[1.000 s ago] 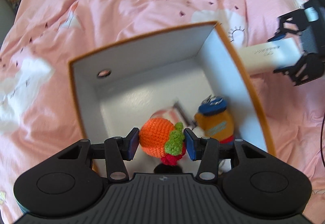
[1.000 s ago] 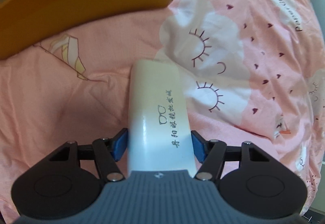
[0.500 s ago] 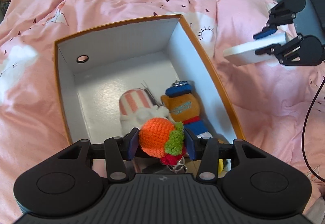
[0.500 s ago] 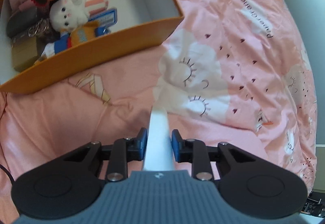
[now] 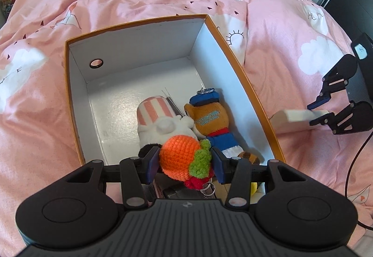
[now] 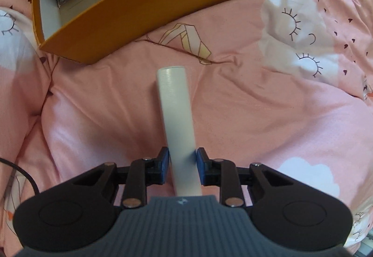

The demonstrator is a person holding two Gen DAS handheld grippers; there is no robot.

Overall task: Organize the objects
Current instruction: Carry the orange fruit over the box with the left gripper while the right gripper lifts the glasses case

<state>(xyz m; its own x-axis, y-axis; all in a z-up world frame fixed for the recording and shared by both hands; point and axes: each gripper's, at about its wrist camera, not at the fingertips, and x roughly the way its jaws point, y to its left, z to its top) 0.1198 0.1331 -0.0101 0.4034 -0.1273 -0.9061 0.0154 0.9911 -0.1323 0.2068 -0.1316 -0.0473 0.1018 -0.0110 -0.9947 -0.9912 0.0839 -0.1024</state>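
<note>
A second ago the right tool (image 6: 181, 159) straddled the flat face of the white oblong plastic case (image 6: 177, 117); it has since turned the case on edge, and its blue pads are now clamped on the narrow sides above the pink patterned bed quilt (image 6: 256, 105). The left tool (image 5: 184, 161), half-spread, grips an orange crocheted fruit charm (image 5: 179, 159) over the near end of the orange cardboard box (image 5: 233, 51), which now shows more fully. Inside lie a white plush rabbit with striped ears (image 5: 158, 121) and a brown plush bear in blue uniform (image 5: 212, 124), touching, right of centre.
</note>
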